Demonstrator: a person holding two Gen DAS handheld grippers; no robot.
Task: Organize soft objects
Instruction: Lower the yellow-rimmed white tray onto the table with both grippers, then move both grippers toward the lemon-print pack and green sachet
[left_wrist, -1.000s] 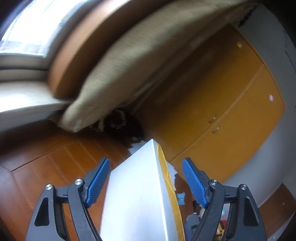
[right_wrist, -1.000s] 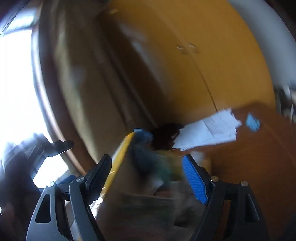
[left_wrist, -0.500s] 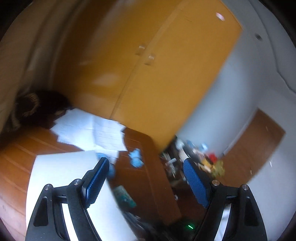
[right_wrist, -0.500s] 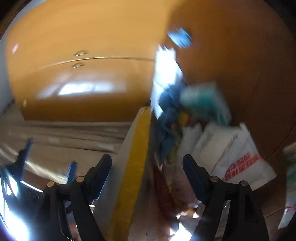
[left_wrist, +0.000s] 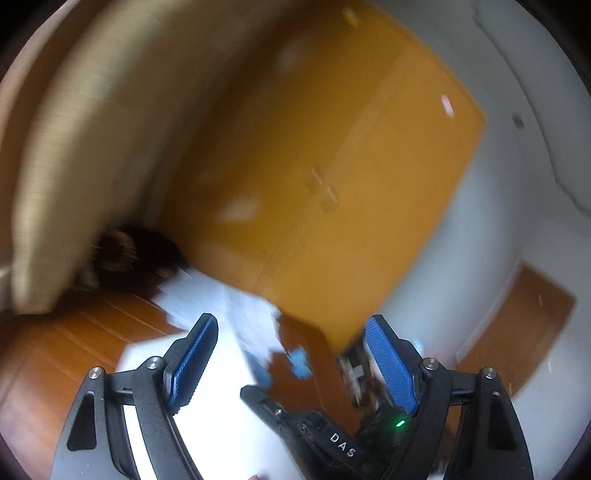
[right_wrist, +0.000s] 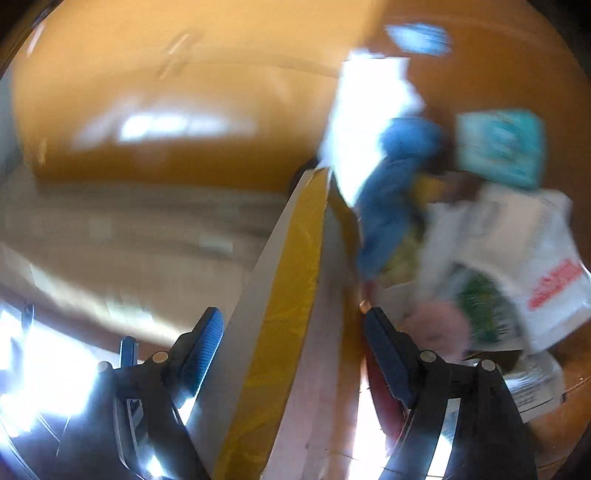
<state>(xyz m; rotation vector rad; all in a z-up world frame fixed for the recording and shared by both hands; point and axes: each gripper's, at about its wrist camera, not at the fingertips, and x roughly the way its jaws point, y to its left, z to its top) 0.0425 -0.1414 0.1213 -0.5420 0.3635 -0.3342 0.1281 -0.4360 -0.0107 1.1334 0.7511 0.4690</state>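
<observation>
This is a lived-in room of a home, most likely a bedroom or study. A tall orange-yellow wooden wardrobe with paired door handles (left_wrist: 321, 192) fills the view from twelve to three o'clock, against a plain white wall (left_wrist: 517, 206). At nine o'clock a beige woven fabric cushion (left_wrist: 74, 147) leans over a reddish-brown wooden surface (left_wrist: 55, 350). Loose white paper sheets (left_wrist: 221, 299) lie scattered at six o'clock. In the right wrist view, a printed white plastic shopping bag (right_wrist: 517, 251) and crumpled blue cloth (right_wrist: 395, 192) sit at three o'clock. Everything is blurred.
</observation>
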